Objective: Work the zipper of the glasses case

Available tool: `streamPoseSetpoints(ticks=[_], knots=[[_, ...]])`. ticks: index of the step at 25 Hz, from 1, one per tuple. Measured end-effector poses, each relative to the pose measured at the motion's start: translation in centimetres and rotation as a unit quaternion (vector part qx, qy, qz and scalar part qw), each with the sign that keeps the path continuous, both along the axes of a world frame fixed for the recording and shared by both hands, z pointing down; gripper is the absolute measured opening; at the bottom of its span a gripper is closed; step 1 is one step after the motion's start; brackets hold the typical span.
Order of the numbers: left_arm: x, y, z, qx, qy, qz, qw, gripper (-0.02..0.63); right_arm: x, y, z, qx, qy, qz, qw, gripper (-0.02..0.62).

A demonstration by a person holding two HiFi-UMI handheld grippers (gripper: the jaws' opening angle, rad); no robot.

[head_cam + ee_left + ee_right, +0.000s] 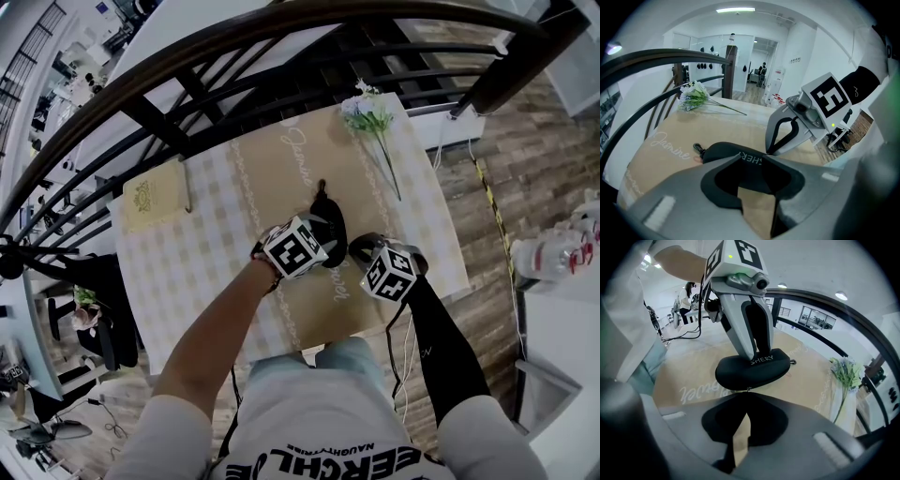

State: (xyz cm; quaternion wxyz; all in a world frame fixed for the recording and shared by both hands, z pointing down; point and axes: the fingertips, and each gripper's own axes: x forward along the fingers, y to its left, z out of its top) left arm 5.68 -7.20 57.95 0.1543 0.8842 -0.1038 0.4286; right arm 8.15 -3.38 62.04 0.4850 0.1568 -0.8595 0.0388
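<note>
A black zip-up glasses case (pixel 326 214) lies on the tan runner (pixel 281 169) in the middle of the table. My left gripper (pixel 324 244) is shut, its tips resting on the case's top (pixel 750 369), as the right gripper view shows. My right gripper (pixel 748 393) is shut at the case's near edge, where a small metal zipper pull (pixel 749 389) shows right at its tips. From the left gripper view, the case (pixel 726 152) sits just under my left gripper (pixel 761 157), with the right gripper (pixel 768 152) meeting the case beside it.
A bunch of white flowers (pixel 367 114) lies at the table's far right. A cream book (pixel 157 195) sits at the far left. A dark curved railing (pixel 187 56) runs behind the table. A small clip (pixel 697 148) hangs off the case's far end.
</note>
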Motion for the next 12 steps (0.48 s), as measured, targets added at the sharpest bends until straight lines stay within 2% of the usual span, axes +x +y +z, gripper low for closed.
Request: streamPoseSetpoints(ticks=[12], knots=[[0.0,0.1,0.1,-0.002,0.0,0.003,1.0,0.143,-0.2,1.3,0.2,-0.007,-0.002,0.008,1.0,0.031]])
